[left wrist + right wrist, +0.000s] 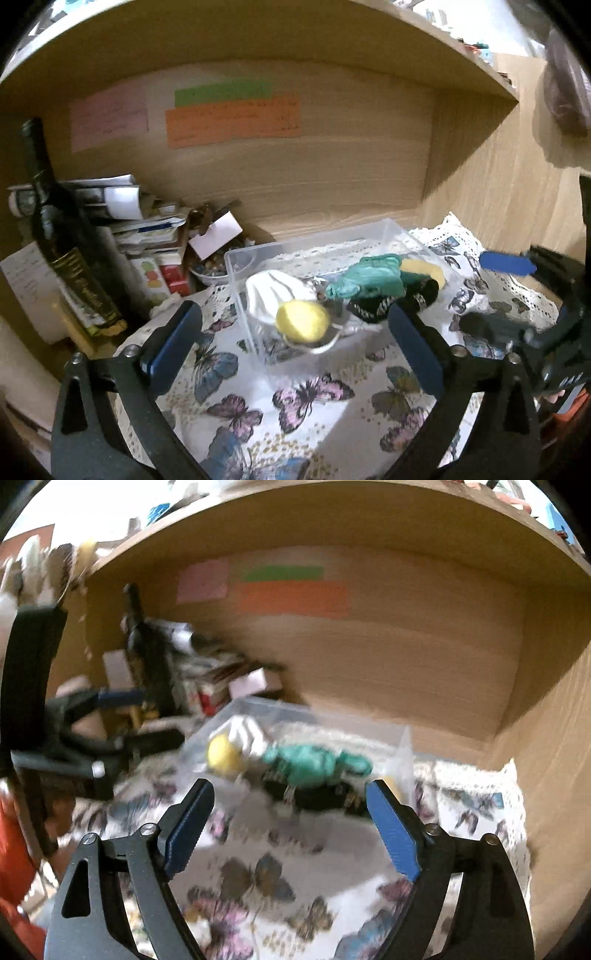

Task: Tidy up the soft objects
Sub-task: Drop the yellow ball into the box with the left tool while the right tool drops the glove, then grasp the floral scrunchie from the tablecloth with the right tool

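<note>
A clear plastic box (388, 230) stands on a butterfly-print cloth (314, 398) inside a wooden shelf. It holds a white cloth (271, 291), a yellow ball (302, 320), a teal cloth (369, 277), a black fabric piece (391, 299) and a yellow sponge (424, 267). My left gripper (295, 332) is open and empty, just in front of the box. My right gripper (291, 808) is open and empty, also in front of the box (404, 746); its view is blurred. The right gripper also shows at the right edge of the left wrist view (517, 288).
A dark bottle (62, 236) stands at the left with stacked papers and small boxes (140, 225) behind it. Coloured paper notes (232, 118) stick to the shelf's back wall. The shelf's right wall (554, 738) is close to the cloth's edge.
</note>
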A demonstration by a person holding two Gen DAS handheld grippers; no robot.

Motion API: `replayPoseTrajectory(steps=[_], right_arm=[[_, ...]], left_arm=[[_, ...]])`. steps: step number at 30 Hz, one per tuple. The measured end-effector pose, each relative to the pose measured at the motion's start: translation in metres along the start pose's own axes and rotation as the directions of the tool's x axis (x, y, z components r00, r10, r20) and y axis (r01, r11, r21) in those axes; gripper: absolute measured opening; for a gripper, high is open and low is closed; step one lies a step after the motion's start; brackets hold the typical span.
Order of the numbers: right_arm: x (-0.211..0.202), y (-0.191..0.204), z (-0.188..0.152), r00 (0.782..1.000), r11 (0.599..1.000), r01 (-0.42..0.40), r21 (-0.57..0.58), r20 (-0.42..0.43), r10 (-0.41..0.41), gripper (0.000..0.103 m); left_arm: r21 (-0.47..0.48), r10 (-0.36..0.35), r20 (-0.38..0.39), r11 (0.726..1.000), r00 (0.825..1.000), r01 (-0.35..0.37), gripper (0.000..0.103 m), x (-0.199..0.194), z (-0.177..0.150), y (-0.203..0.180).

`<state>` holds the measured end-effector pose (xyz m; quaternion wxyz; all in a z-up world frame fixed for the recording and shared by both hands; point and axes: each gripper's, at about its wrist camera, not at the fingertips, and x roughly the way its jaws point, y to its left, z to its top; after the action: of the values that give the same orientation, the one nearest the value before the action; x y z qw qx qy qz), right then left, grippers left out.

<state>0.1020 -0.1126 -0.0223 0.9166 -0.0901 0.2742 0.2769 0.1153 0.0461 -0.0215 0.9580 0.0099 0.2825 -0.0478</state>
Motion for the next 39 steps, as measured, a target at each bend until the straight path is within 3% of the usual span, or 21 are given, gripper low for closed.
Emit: replayPoseTrajectory(steps=[5, 8, 16, 17, 20, 22, 25, 31, 35, 39], right_arm=[[0.006, 0.019, -0.031, 0.995, 0.998, -0.06, -0.006, -0.076, 0.06, 0.082], [0.015, 0.032, -0.05, 0.982, 0.991, -0.135, 0.013, -0.132, 0.136, 0.081], [0.046, 0.059, -0.088, 0.916, 0.964, -0.264, 0.041, -0.304, 0.263, 0.053], [0.045, 0.061, -0.09, 0.924, 0.968, -0.25, 0.019, -0.294, 0.245, 0.048], [0.043, 0.066, -0.089, 0.93, 0.97, -0.242, -0.016, -0.288, 0.227, 0.01], [0.043, 0.066, -0.086, 0.932, 0.97, -0.243, -0.008, -0.279, 0.231, 0.01], [0.035, 0.064, -0.078, 0.953, 0.98, -0.196, -0.031, -0.24, 0.183, 0.01], [0.018, 0.044, -0.029, 0.99, 0.993, -0.115, -0.028, -0.08, 0.113, 0.01], [0.015, 0.031, 0.006, 0.999, 0.998, -0.05, -0.032, 0.012, 0.05, 0.01], [0.033, 0.018, 0.034, 0.999, 1.0, 0.015, -0.018, 0.051, -0.014, 0.01]], left_arm=[[0.002, 0.016, -0.016, 1.0, 1.0, -0.016, 0.103, -0.015, -0.018, 0.002], [0.006, 0.036, -0.042, 0.999, 0.998, -0.036, 0.103, -0.02, -0.034, 0.001], [0.033, 0.07, -0.128, 0.997, 0.989, -0.066, 0.103, -0.023, -0.068, 0.004], [0.028, 0.069, -0.137, 0.997, 0.988, -0.066, 0.103, -0.023, -0.071, 0.005], [0.004, 0.062, -0.143, 0.998, 0.988, -0.062, 0.103, -0.025, -0.076, 0.006], [-0.016, 0.05, -0.144, 0.998, 0.988, -0.053, 0.103, -0.025, -0.077, 0.007], [-0.039, 0.037, -0.137, 0.998, 0.99, -0.043, 0.103, -0.026, -0.076, 0.009], [-0.066, 0.043, -0.075, 0.997, 0.996, -0.048, 0.103, -0.034, -0.067, 0.011], [-0.089, 0.065, 0.0, 0.994, 0.998, -0.064, 0.103, -0.043, -0.056, 0.012], [-0.105, 0.101, 0.057, 0.99, 0.993, -0.095, 0.103, -0.047, -0.048, 0.015]])
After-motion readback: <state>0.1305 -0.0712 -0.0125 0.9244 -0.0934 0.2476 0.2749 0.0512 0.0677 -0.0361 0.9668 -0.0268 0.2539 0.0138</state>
